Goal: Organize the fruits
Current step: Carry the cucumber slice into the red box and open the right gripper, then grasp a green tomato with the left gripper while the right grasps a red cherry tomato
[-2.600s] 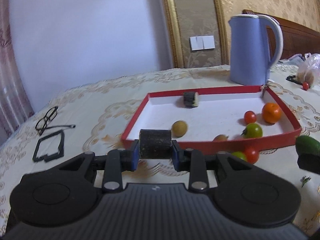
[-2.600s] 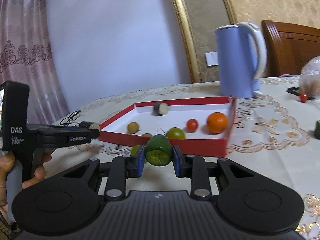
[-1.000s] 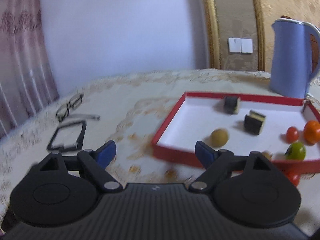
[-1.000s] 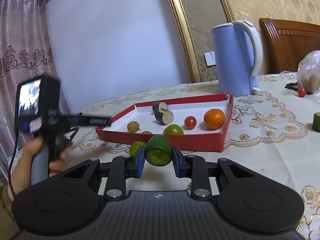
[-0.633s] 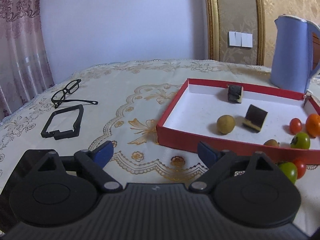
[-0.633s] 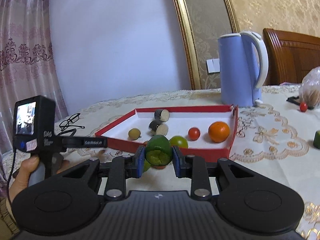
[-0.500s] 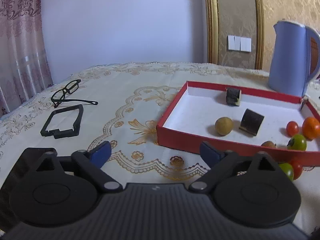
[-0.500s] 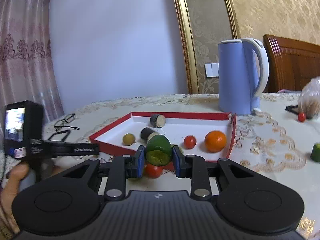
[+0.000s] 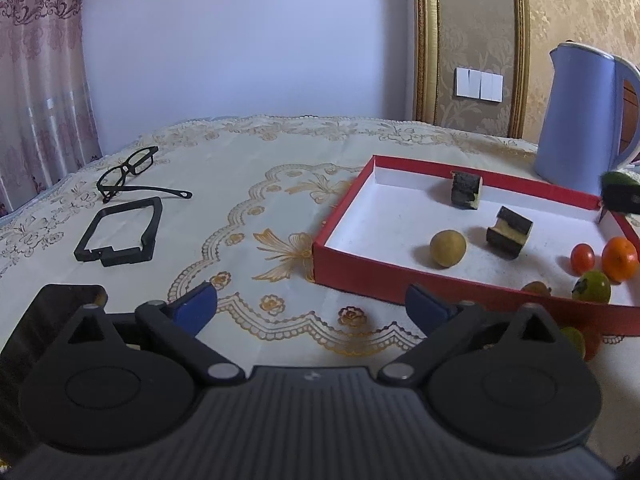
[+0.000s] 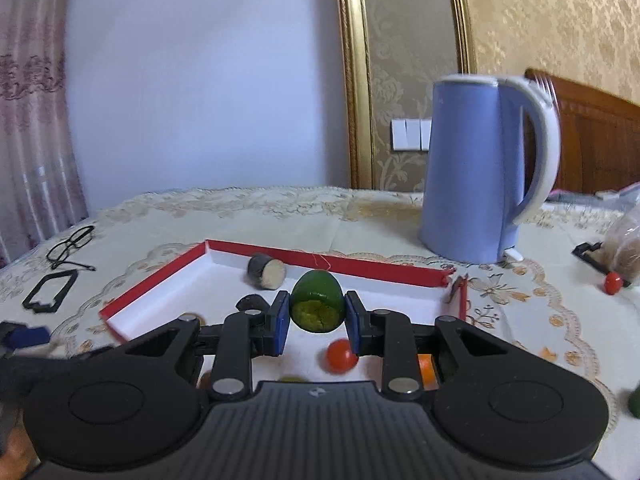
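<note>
My right gripper (image 10: 317, 312) is shut on a green avocado half (image 10: 317, 302) and holds it above the red tray (image 10: 360, 265). In the left wrist view the avocado (image 9: 620, 196) shows at the right edge over the tray's far corner. My left gripper (image 9: 310, 307) is open and empty, above the tablecloth in front of the tray (image 9: 384, 280). The tray holds two dark cut pieces (image 9: 465, 191) (image 9: 509, 232), a brown round fruit (image 9: 448, 248), a red tomato (image 9: 582, 258), an orange (image 9: 619, 253) and a green tomato (image 9: 593, 286).
A blue kettle (image 10: 480, 168) stands behind the tray. Glasses (image 9: 128, 174) and a black frame (image 9: 120, 232) lie on the left of the table. A green and a red tomato (image 9: 580, 340) lie outside the tray's front wall. A plastic bag (image 10: 624, 248) and a red tomato (image 10: 613, 282) lie far right.
My right gripper has moved forward and up over the tray with the avocado half. My left gripper, which released the dark piece into the tray earlier, has stayed open and drawn back slightly.
</note>
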